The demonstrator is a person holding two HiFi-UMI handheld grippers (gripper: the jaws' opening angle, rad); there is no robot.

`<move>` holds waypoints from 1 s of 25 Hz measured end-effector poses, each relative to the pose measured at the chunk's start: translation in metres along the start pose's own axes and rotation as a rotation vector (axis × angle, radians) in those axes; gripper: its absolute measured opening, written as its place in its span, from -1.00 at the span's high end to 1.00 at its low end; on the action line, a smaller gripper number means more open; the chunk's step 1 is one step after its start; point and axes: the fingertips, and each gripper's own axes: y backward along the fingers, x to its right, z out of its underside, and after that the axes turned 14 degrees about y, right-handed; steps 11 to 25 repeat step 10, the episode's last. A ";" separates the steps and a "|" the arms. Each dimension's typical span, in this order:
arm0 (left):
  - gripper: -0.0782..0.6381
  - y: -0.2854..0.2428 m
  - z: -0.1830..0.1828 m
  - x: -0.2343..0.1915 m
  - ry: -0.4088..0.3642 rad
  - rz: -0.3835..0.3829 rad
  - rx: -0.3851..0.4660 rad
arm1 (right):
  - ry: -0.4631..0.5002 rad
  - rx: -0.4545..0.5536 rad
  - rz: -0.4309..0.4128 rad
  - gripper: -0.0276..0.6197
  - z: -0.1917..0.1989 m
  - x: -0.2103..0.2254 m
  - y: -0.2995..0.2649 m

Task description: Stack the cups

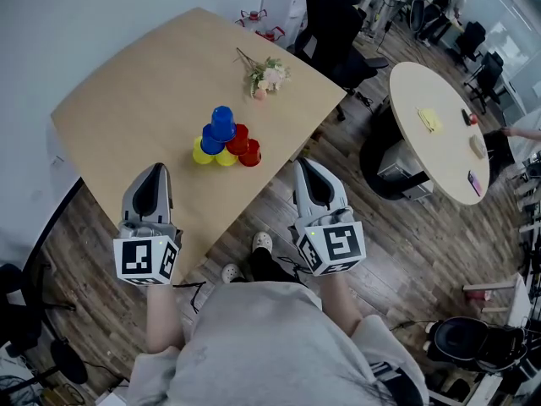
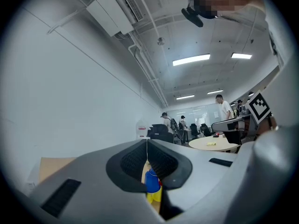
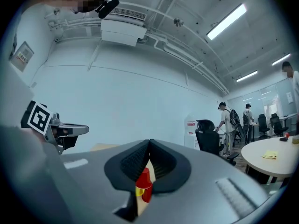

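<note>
Table: the pale wooden table [image 1: 135,91] has a plain light tan top.
Top cups: blue plastic cups [image 1: 221,123], near the table's middle.
Side cups: red plastic cups [image 1: 245,146] and yellow plastic cups [image 1: 203,152], under the blue.
Flowers: small bunch of flowers [image 1: 266,76] on the table, pink and white with a little green.
Left gripper [image 1: 155,169]: grey shell, black ribbed pads; its marker cube [image 1: 145,259] has black-and-white squares.
Right gripper [image 1: 303,164]: same colours.
Floor: plank floor [image 1: 406,244] beside the table, brown.

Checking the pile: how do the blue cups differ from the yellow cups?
The blue cups sit higher, one topping the pile; the yellow cups stand at its base on the table. The blue cups are dark blue, the yellow cups bright yellow. Both are in the same pile.
</note>
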 end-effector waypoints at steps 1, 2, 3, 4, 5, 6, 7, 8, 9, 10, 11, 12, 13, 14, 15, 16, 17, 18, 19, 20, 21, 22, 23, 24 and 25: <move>0.76 0.001 0.000 0.000 0.000 0.000 0.000 | 0.001 0.001 0.000 0.88 -0.001 -0.001 0.000; 0.76 0.002 0.000 0.000 -0.001 0.001 0.000 | 0.001 0.002 -0.001 0.88 -0.001 -0.002 0.001; 0.76 0.002 0.000 -0.001 0.000 0.001 -0.001 | 0.001 0.003 -0.002 0.88 -0.002 -0.003 0.000; 0.76 0.003 0.000 -0.001 0.001 0.001 -0.001 | 0.000 0.003 -0.004 0.88 -0.002 -0.004 0.000; 0.76 0.003 0.000 -0.002 0.002 0.001 -0.002 | -0.001 0.004 -0.005 0.88 -0.002 -0.005 -0.001; 0.76 0.003 0.000 -0.002 0.002 0.002 -0.003 | -0.001 0.004 -0.007 0.88 -0.002 -0.005 -0.002; 0.76 0.002 0.000 -0.003 0.002 0.002 -0.005 | -0.002 0.003 -0.008 0.88 -0.003 -0.006 -0.002; 0.76 0.002 0.000 -0.003 0.002 0.002 -0.006 | -0.002 0.003 -0.009 0.88 -0.003 -0.007 -0.003; 0.76 0.002 -0.001 -0.004 0.002 0.002 -0.008 | -0.002 0.002 -0.011 0.88 -0.004 -0.008 -0.004; 0.76 0.002 -0.001 -0.004 0.001 0.002 -0.009 | -0.002 0.002 -0.012 0.88 -0.004 -0.008 -0.005; 0.76 0.002 -0.001 -0.004 0.001 0.002 -0.009 | -0.002 0.002 -0.012 0.88 -0.004 -0.008 -0.005; 0.76 0.002 -0.001 -0.004 0.001 0.002 -0.009 | -0.002 0.002 -0.012 0.88 -0.004 -0.008 -0.005; 0.76 0.002 -0.001 -0.004 0.001 0.002 -0.009 | -0.002 0.002 -0.012 0.88 -0.004 -0.008 -0.005; 0.76 0.002 -0.001 -0.004 0.001 0.002 -0.009 | -0.002 0.002 -0.012 0.88 -0.004 -0.008 -0.005; 0.76 0.002 -0.001 -0.004 0.001 0.002 -0.009 | -0.002 0.002 -0.012 0.88 -0.004 -0.008 -0.005; 0.76 0.002 -0.001 -0.004 0.001 0.002 -0.009 | -0.002 0.002 -0.012 0.88 -0.004 -0.008 -0.005; 0.76 0.002 -0.001 -0.004 0.001 0.002 -0.009 | -0.002 0.002 -0.012 0.88 -0.004 -0.008 -0.005; 0.76 0.002 -0.001 -0.004 0.001 0.002 -0.009 | -0.002 0.002 -0.012 0.88 -0.004 -0.008 -0.005; 0.76 0.002 -0.001 -0.004 0.001 0.002 -0.009 | -0.002 0.002 -0.012 0.88 -0.004 -0.008 -0.005; 0.76 0.002 -0.001 -0.004 0.001 0.002 -0.009 | -0.002 0.002 -0.012 0.88 -0.004 -0.008 -0.005; 0.76 0.002 -0.001 -0.004 0.001 0.002 -0.009 | -0.002 0.002 -0.012 0.88 -0.004 -0.008 -0.005; 0.76 0.002 -0.001 -0.004 0.001 0.002 -0.009 | -0.002 0.002 -0.012 0.88 -0.004 -0.008 -0.005; 0.76 0.002 -0.001 -0.004 0.001 0.002 -0.009 | -0.002 0.002 -0.012 0.88 -0.004 -0.008 -0.005; 0.76 0.002 -0.001 -0.004 0.001 0.002 -0.009 | -0.002 0.002 -0.012 0.88 -0.004 -0.008 -0.005; 0.76 0.002 -0.001 -0.004 0.001 0.002 -0.009 | -0.002 0.002 -0.012 0.88 -0.004 -0.008 -0.005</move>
